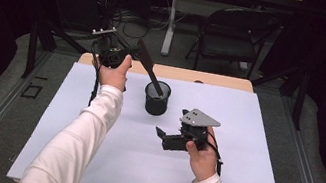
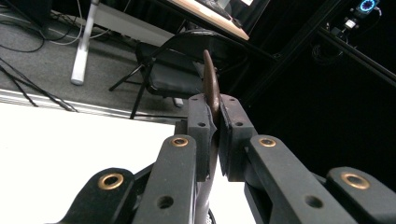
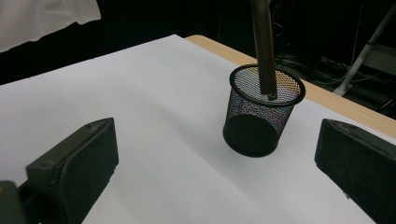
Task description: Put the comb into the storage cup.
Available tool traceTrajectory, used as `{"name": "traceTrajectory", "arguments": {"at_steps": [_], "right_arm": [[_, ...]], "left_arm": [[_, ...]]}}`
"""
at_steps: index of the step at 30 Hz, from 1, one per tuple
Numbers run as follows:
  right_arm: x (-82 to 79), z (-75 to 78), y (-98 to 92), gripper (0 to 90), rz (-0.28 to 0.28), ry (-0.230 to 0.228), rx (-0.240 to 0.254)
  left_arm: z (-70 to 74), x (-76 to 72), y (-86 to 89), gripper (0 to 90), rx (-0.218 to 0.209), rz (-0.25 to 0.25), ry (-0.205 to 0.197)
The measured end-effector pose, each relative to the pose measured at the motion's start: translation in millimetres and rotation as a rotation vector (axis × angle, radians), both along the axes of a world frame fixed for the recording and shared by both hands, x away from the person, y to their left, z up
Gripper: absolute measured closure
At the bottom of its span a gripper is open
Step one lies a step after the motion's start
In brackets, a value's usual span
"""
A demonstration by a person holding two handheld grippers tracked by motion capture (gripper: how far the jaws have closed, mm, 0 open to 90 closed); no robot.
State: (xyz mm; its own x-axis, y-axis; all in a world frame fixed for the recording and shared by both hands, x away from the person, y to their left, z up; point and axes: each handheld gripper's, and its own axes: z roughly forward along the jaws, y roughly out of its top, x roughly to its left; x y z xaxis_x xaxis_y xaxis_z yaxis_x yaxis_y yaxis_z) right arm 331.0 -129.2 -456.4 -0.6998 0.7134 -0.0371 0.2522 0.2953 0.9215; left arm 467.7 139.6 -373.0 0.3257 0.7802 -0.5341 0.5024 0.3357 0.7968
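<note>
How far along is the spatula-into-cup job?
Done: left hand-held gripper is shut on the dark spatula. In hand: its handle end is just inside the mesh cup's rim. Left: lower and release. Right hand-held gripper waits open, apart from the cup.

My left arm stretched forward over table, white sleeve, left hand [image 1: 114,74] raised, left gripper [image 1: 133,52] jaws clamped tight. My right forearm short, near table's front, right hand [image 1: 204,155] low, right gripper [image 1: 160,132] pointing left, jaws spread wide, nothing between them.
</note>
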Motion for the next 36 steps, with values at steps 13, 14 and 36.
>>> {"name": "traceTrajectory", "arguments": {"at_steps": [13, 14, 36], "right_arm": [[0.2, 0.3, -0.7, 0.0, 0.000, 0.001, 0.002], [0.1, 0.4, -0.8, 0.0, 0.000, 0.000, 0.002], [-0.1, 0.3, -0.4, 0.0, 0.005, 0.000, -0.002]], "left_arm": [[-7.5, 3.3, -5.3, 84.7, 0.011, -0.002, 0.016], [-8.0, 3.5, -6.0, 84.7, 0.014, -0.002, 0.017], [-29.3, 8.7, -13.9, 84.7, 0.026, -0.008, 0.057]]}}
